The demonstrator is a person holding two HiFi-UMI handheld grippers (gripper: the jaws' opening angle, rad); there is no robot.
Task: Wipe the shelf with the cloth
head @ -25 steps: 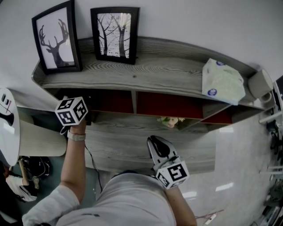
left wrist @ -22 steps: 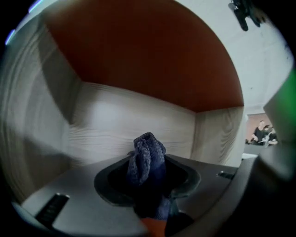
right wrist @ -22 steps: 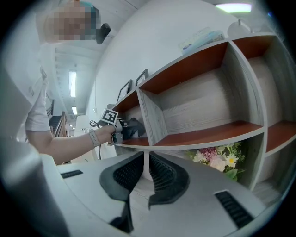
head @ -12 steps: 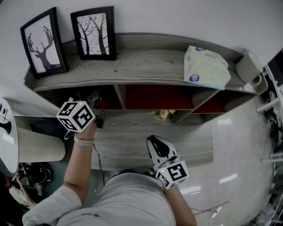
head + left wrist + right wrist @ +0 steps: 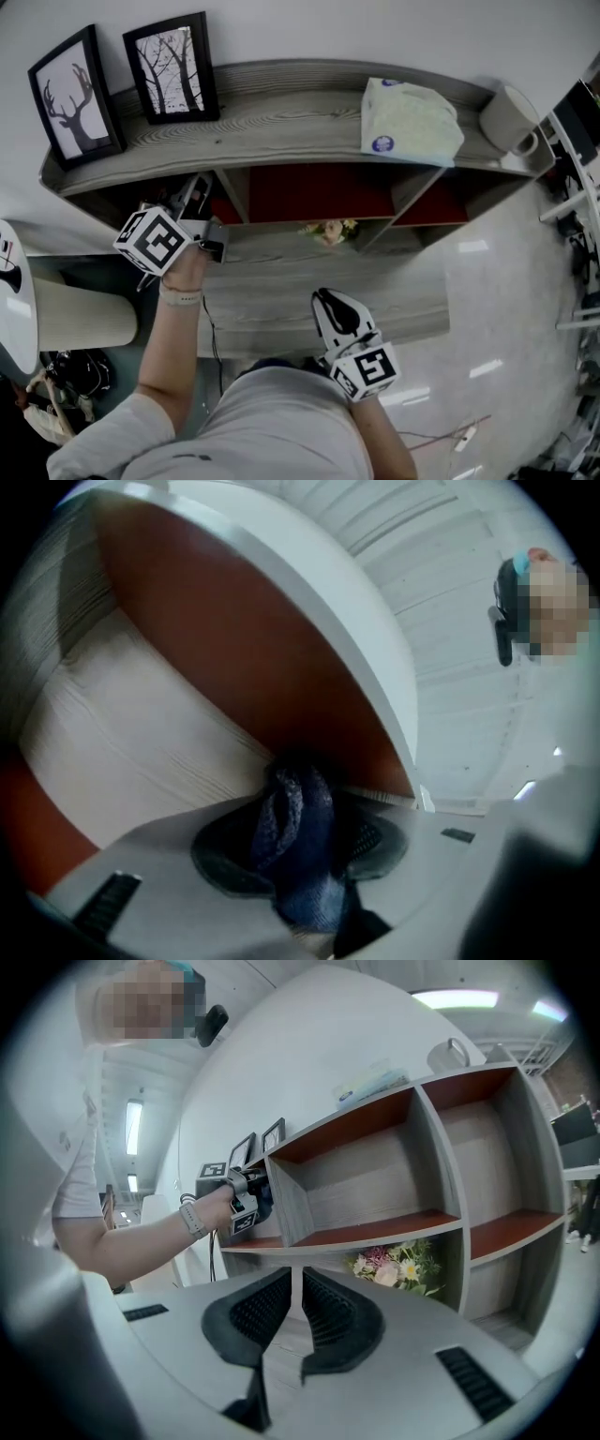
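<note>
Up from beside the shelf's lower left end a second ago, the left gripper [image 5: 194, 200] now reaches into the upper left compartment of the grey wood-grain shelf unit with red-brown back panels [image 5: 281, 117]. The right gripper [image 5: 330, 300] hangs low by the person's body as before.

From the head view, the top board carries a black-framed deer print [image 5: 67, 96], a black-framed print of bare trees [image 5: 172, 66], a soft white-green tissue pack [image 5: 408, 122] and a grey mug [image 5: 506, 117]. The pack's round blue label is too small to read. A small bunch of pale flowers [image 5: 328, 230] sits in a lower compartment.

The left gripper view shows the jaws clamped on a crumpled dark blue cloth [image 5: 292, 803], which stands just before the pale board and red-brown back panel. Whether it touches the board cannot be told.

The right gripper view shows its black ribbed pads [image 5: 333, 1316] drawn together to a slit, holding nothing, pointed toward the shelf.
</note>
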